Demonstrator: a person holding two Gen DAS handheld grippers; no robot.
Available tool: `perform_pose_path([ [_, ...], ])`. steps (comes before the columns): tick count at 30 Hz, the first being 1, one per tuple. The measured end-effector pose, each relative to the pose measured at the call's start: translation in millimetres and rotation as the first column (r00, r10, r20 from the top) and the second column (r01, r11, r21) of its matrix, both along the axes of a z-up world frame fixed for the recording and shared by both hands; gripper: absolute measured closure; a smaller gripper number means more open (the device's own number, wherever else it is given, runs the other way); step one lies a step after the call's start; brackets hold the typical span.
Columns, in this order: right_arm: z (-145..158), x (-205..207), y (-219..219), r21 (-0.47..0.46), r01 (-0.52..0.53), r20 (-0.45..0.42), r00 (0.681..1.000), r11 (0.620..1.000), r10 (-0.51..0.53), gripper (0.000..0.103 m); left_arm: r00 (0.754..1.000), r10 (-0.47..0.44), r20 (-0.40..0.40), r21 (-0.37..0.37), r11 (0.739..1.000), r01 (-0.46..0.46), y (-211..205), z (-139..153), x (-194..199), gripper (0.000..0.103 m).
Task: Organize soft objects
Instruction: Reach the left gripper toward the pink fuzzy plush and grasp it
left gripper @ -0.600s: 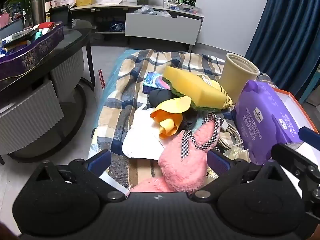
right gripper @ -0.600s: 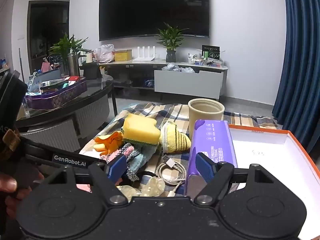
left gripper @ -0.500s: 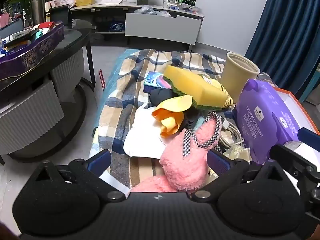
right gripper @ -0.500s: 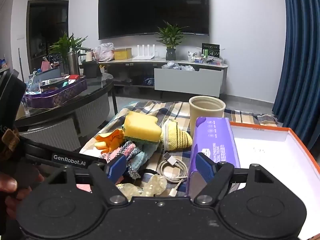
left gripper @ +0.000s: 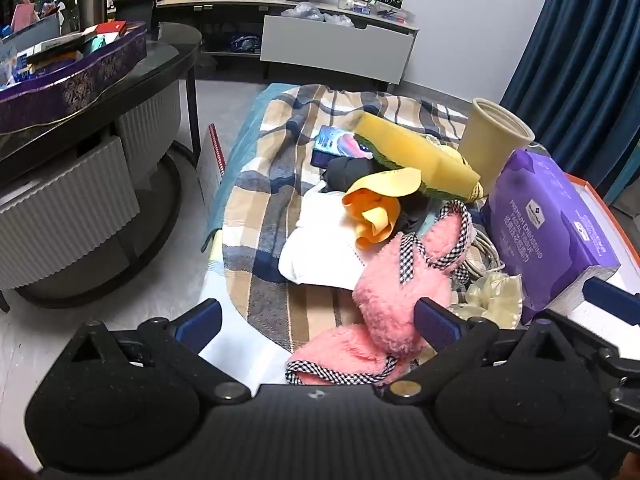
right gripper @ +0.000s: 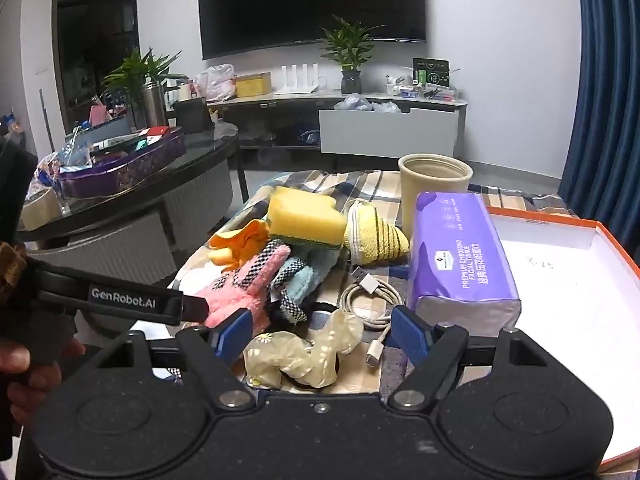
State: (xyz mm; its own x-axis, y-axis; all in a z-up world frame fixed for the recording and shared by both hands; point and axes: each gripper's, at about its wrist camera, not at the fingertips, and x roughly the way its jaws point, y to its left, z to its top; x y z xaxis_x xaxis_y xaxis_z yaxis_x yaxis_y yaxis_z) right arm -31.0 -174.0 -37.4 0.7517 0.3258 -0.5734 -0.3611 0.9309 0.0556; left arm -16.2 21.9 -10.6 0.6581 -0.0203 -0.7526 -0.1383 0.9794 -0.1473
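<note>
— Plaid cloth is seen covering the low surface, with a television on the wall behind. How far is the sorting judged to have got?

— Hardly begun, it is judged. The soft things are heaped together in the middle of the cloth: a pink plush glove with checked trim, a yellow sponge, an orange rubber glove, a white cloth and a knitted yellow piece. The orange-rimmed white box at the right is seen bare inside, so nothing appears to have been put away.

— And the tongs?

— Both are released. The left gripper is held spread wide just over the near end of the pink plush glove, with nothing pinched. The right gripper is likewise spread, above a crumpled translucent glove and beside a white cable; nothing is grasped.

— What writing can be read?

— "GenRobot.AI" is printed on the left tool's arm, as seen from the right wrist. On the purple tissue pack, which lies just beside the box, "PREMIUM EMBOSSING FACIAL TISSUE" is read, with Chinese characters underneath. A faint handwritten mark inside the box cannot be made out reliably.
</note>
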Motion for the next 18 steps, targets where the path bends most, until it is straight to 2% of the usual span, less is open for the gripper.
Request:
perform_pose_path([
  [6, -5.4, 1.9, 5.8, -0.015, -0.044, -0.015, 0.999, 0.999, 0.043, 0.013, 0.999, -0.034, 0.019, -0.039, 0.999, 0.035, -1.3, 2.1, -1.9, 0.000],
  [13, -13.8, 0.0, 11.2, -0.039, -0.065, -0.042, 0.997, 0.997, 0.064, 0.013, 0.998, -0.062, 0.013, -0.034, 0.997, 0.062, -7.0, 0.4, -0.9, 0.000],
  [18, -19.2, 1.5, 9.8, -0.034, -0.039, -0.061, 0.997, 0.999, 0.037, 0.013, 0.997, -0.073, 0.005, -0.026, 0.997, 0.073, -10.4, -1.5, 0.0, 0.000],
])
